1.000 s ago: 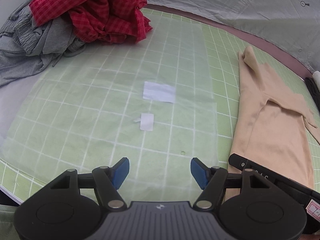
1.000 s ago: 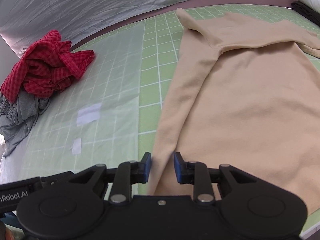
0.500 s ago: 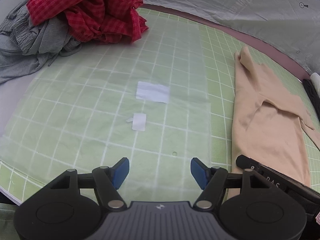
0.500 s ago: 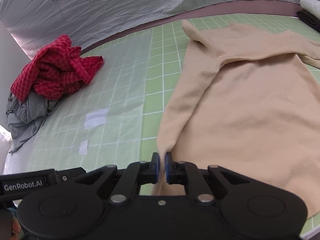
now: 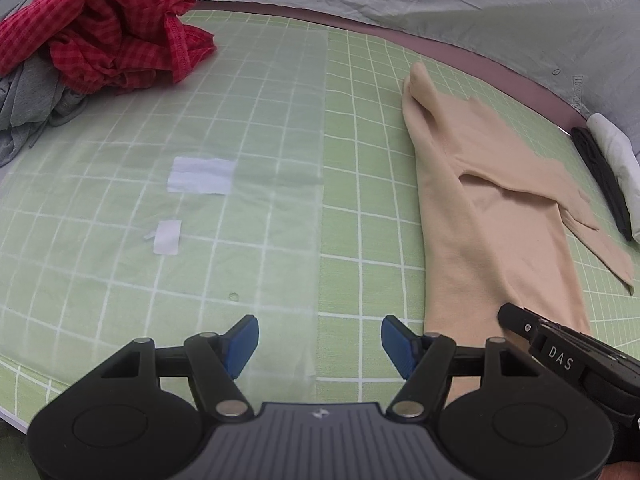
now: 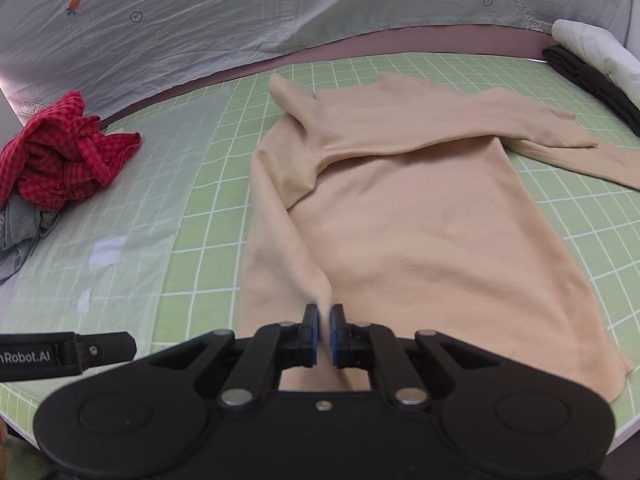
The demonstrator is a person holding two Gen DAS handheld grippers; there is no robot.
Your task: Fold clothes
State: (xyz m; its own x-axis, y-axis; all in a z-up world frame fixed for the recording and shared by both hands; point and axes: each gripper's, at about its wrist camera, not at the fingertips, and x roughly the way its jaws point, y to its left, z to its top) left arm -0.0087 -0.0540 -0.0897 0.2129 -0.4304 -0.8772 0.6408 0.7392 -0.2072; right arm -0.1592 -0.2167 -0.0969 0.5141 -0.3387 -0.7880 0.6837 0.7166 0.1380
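your right gripper (image 6: 324, 330) is clenched on a raised pinch of the beige top (image 6: 420, 232), at its near left edge; the rest of the garment lies flat ahead of those jaws and to their right on the green grid mat (image 6: 208, 216). your left gripper (image 5: 319, 340) is spread wide over bare mat, holding nothing. the beige top (image 5: 492, 240) sits just right of its jaws. red checked garment (image 5: 112, 32) is heaped far ahead-left, on grey clothing (image 5: 24, 104).

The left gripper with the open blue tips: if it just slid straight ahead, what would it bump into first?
Probably nothing soon: ahead of the left gripper lies only the flat green gridded mat. The beige long-sleeved top lies off to its right; depth is uncertain.
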